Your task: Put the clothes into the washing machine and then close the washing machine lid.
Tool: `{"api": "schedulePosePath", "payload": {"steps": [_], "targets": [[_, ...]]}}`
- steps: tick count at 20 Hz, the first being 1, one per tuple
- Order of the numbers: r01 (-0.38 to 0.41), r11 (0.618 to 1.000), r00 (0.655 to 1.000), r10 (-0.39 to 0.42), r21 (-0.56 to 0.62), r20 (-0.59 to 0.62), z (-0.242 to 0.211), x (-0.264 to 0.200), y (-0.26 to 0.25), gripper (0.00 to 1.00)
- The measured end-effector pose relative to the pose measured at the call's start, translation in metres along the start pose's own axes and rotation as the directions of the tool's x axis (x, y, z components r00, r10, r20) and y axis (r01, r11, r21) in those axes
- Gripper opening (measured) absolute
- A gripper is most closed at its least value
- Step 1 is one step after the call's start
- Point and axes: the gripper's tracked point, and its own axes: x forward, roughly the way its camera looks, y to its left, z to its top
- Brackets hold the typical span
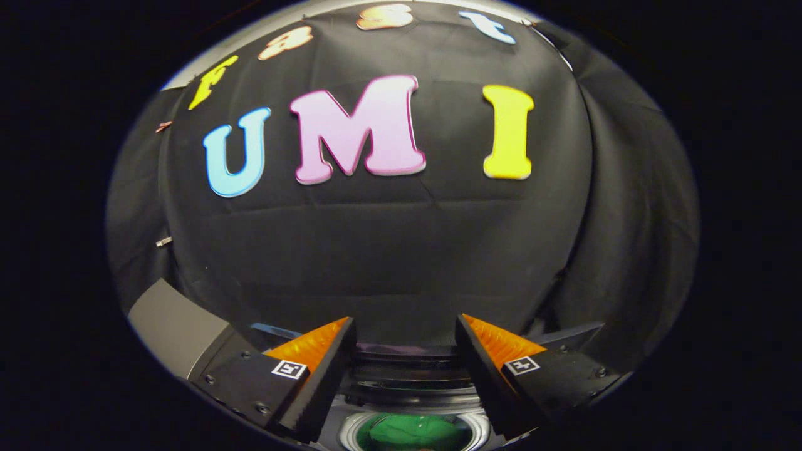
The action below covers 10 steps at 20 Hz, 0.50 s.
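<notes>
The hand-held gripper (406,351) is held high and level, its two fingers spread wide apart with nothing between them; it has hold of nothing. Low between the fingers and just ahead of them sits the small grey-and-white toy washing machine (410,391), seen from above and behind, with its round silver-rimmed drum opening (413,432) facing up. Inside that opening lies a bunched green cloth garment (415,433), so by the look of it the clothes are already in the drum and the loading half of the task is done. What seems to remain is closing the lid. The dark, curved band standing up at the far side of the opening, between the fingertips, is probably the raised lid (407,354), though it is too dark against the black cloth wall (388,250) to tell its edge for sure. The relation that matters: the lid lies below and slightly forward of the fingertips, centred between them, its long edge running crosswise to the fingers. The coming move would likely call for dropping the gripper and bringing one finger behind or over that edge to tip it down toward the drum. To the left, beside the left finger, a flat grey slab-like surface (175,326) shows; what it belongs to I cannot tell.
</notes>
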Motion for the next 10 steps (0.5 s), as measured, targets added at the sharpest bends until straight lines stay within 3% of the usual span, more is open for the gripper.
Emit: {"api": "schedulePosePath", "payload": {"steps": [10], "targets": [[-0.030, 0.999, 0.992, 0.035, -0.043, 0.119, -0.012, -0.020, 0.001, 1.00]]}}
